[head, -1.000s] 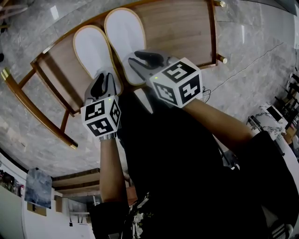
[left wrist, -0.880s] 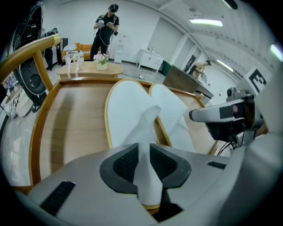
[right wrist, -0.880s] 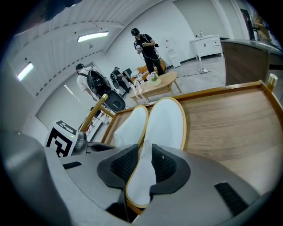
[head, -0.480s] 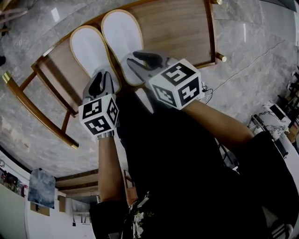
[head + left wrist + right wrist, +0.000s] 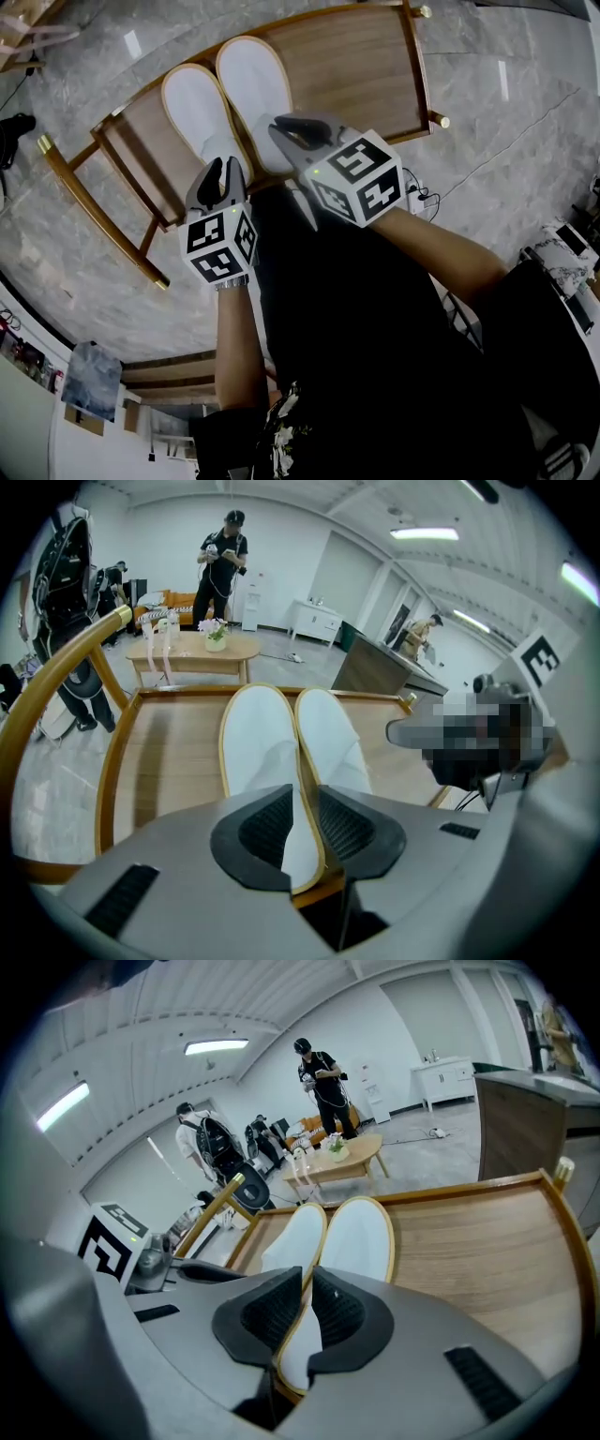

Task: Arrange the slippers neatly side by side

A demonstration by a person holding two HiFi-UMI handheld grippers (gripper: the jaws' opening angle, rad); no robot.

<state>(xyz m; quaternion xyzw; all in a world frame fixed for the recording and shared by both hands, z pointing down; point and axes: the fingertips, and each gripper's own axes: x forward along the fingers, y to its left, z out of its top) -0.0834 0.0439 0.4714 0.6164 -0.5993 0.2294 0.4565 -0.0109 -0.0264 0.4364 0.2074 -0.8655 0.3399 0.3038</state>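
Head view shows two white slippers lying side by side on the wooden bench (image 5: 361, 61), toward 11 o'clock of the frame, with their toes pointing to about 11 o'clock and their long sides touching. The left slipper (image 5: 192, 105) lies at 9 o'clock of the right slipper (image 5: 251, 77). The left claw (image 5: 222, 175) is closed on the heel rim of the left slipper, its ribbed pads pressing the yellow edge. The right claw (image 5: 292, 131) has just been closing, and its pads now pinch the heel rim of the right slipper. Marble floor (image 5: 506, 84) surrounds the bench.
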